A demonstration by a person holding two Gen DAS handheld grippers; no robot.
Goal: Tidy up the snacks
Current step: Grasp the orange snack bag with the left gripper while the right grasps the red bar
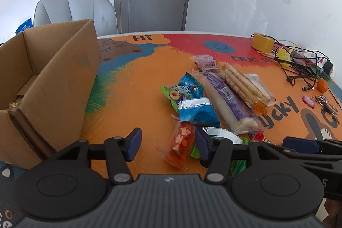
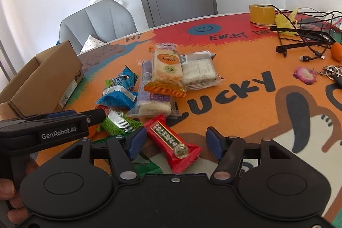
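Observation:
A pile of snack packets lies on the colourful round table (image 1: 139, 87). My left gripper (image 1: 167, 142) is open, its jaws either side of a red-orange flowered packet (image 1: 181, 142) that lies on the table. Behind it lie a blue packet (image 1: 196, 112), a long purple-and-white packet (image 1: 228, 104) and a biscuit-stick packet (image 1: 241, 82). My right gripper (image 2: 176, 142) is open just above a red packet (image 2: 173, 142) lying between its jaws. A green packet (image 2: 119, 125), an orange packet (image 2: 166, 72) and a clear cake packet (image 2: 198, 72) lie beyond. The left gripper (image 2: 64, 123) shows in the right view.
An open cardboard box (image 1: 53, 87) stands at the table's left, also in the right wrist view (image 2: 42, 80). A yellow tape roll (image 1: 263, 42), black cables (image 1: 299, 69), an orange fruit (image 1: 321, 85), keys (image 1: 320, 99) and a pink tag (image 2: 305, 75) lie at the right. A grey chair (image 1: 74, 8) stands behind.

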